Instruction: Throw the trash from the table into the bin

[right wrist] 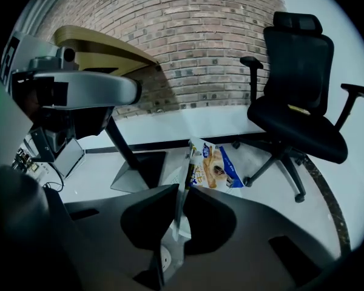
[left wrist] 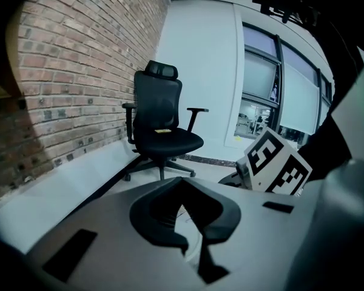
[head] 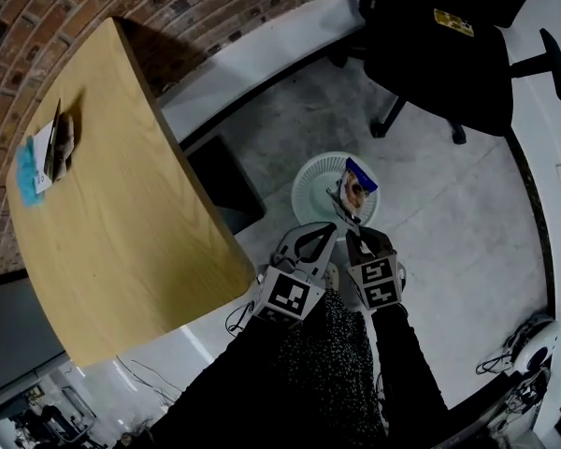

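A blue and white snack packet (head: 359, 183) hangs just over the white mesh bin (head: 310, 187) on the floor, with my right gripper (head: 357, 235) shut on its lower edge. In the right gripper view the packet (right wrist: 213, 167) stands up between the closed jaws of that gripper (right wrist: 178, 223). My left gripper (head: 325, 231) hovers close beside the right one, at the bin's near rim. Its jaws (left wrist: 191, 232) are shut with nothing in them. More trash (head: 45, 155) lies at the far left of the wooden table (head: 122, 213): a blue scrap, a white card and a wrapper.
A black office chair (head: 439, 54) stands beyond the bin, near the white wall base; it also shows in the left gripper view (left wrist: 164, 126). The table's dark foot (head: 226, 181) sits left of the bin. Cables (head: 236, 318) lie on the floor. A brick wall (right wrist: 188, 35) runs behind the table.
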`<state>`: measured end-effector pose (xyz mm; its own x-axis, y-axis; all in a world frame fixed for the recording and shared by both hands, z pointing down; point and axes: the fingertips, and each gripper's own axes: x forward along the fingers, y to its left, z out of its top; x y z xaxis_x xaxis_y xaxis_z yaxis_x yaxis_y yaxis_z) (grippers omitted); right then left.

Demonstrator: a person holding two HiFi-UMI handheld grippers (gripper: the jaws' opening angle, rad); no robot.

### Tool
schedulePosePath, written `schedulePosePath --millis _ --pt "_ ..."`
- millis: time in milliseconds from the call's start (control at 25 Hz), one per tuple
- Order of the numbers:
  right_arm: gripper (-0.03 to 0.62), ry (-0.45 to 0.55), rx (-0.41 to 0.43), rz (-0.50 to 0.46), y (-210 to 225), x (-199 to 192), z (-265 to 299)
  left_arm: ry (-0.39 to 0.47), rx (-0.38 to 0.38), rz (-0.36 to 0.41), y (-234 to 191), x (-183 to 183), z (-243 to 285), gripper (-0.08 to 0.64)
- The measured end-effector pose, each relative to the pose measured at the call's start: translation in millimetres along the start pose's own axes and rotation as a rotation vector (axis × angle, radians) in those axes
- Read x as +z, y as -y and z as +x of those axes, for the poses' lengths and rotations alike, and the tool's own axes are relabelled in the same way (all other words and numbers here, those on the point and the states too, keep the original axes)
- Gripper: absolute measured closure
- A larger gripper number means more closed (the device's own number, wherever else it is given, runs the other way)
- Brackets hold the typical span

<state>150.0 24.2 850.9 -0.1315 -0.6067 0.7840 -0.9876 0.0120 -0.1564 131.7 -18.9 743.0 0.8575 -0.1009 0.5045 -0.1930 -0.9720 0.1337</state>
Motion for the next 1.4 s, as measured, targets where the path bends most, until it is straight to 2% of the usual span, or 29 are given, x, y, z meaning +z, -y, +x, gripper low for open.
schedulePosePath --millis 200,640,680,840,920,1160,1400 --pt "0.562 -0.027 0.021 0.021 -2 -10 22 -0.017 -0.017 -0.015 2 -20 4 0.555" --pt "0.560 0.001 0.030 0.059 3 -15 48 -0.028 -0.031 -0.029 0 -39 9 0.555" --pt "0.552 0.002 0.021 0.069 4 -15 49 -0.027 -0.031 -0.031 0 -39 9 0.555" --pt "0.444 -0.005 0.010 0.093 6 -18 54 -0.026 -0.034 -0.038 -1 -41 8 0.555" --pt "0.413 -0.006 0.009 0.100 8 -17 56 -0.025 -0.034 -0.039 -3 -40 8 0.555" --pt "0.403 0.040 -0.005 0.143 10 4 33 -0.025 -0.041 -0.042 1 -22 -2 0.555" --pt "0.405 0.094 -0.059 0.112 15 49 -15 0.008 -0.027 -0.043 7 20 -19 0.555"
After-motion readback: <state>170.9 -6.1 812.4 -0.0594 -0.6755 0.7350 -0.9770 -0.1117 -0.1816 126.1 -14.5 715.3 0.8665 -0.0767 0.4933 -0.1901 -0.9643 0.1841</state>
